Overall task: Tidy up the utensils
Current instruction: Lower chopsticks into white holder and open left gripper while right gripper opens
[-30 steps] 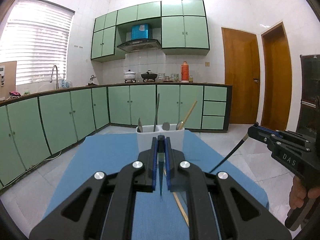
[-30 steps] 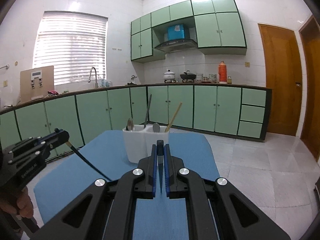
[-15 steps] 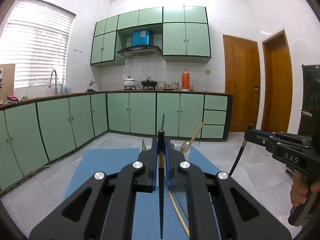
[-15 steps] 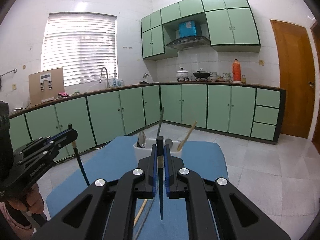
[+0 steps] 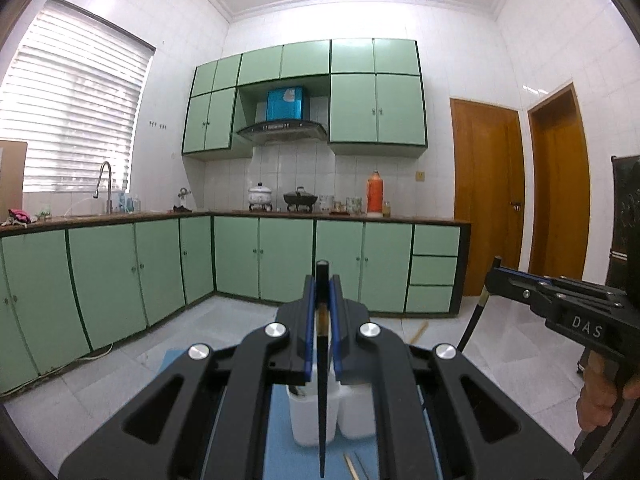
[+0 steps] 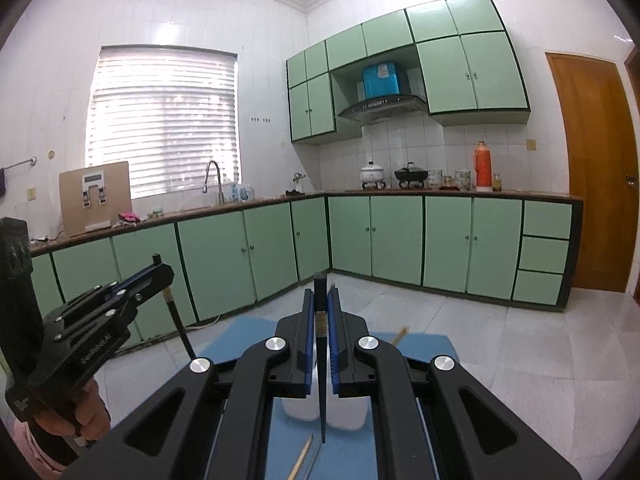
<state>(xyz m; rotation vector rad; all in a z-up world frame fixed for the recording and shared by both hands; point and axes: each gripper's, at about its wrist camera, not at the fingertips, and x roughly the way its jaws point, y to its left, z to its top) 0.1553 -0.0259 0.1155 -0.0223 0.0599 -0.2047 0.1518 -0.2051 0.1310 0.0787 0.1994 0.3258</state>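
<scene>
My left gripper [image 5: 322, 280] is shut on a black chopstick [image 5: 322, 400] that hangs point down over the white two-compartment utensil holder [image 5: 312, 420]. My right gripper [image 6: 321, 292] is shut on a second black chopstick [image 6: 322, 392], also point down above the white holder [image 6: 300, 410]. The right gripper with its chopstick shows at the right of the left wrist view [image 5: 494, 276]. The left gripper shows at the left of the right wrist view [image 6: 160, 270]. The holder's contents are mostly hidden behind the grippers.
The holder stands on a blue mat [image 6: 248, 332]. Loose wooden chopsticks lie on the mat near me [image 6: 302, 456] [image 5: 352, 466]. A wooden handle tip [image 6: 400, 334] pokes up behind the right gripper. Green kitchen cabinets [image 5: 280, 260] and wooden doors [image 5: 484, 196] lie beyond.
Both grippers have risen and tilted up, each swinging its black chopstick from slanted to point down. The holder has dropped low in both views, behind the fingers.
</scene>
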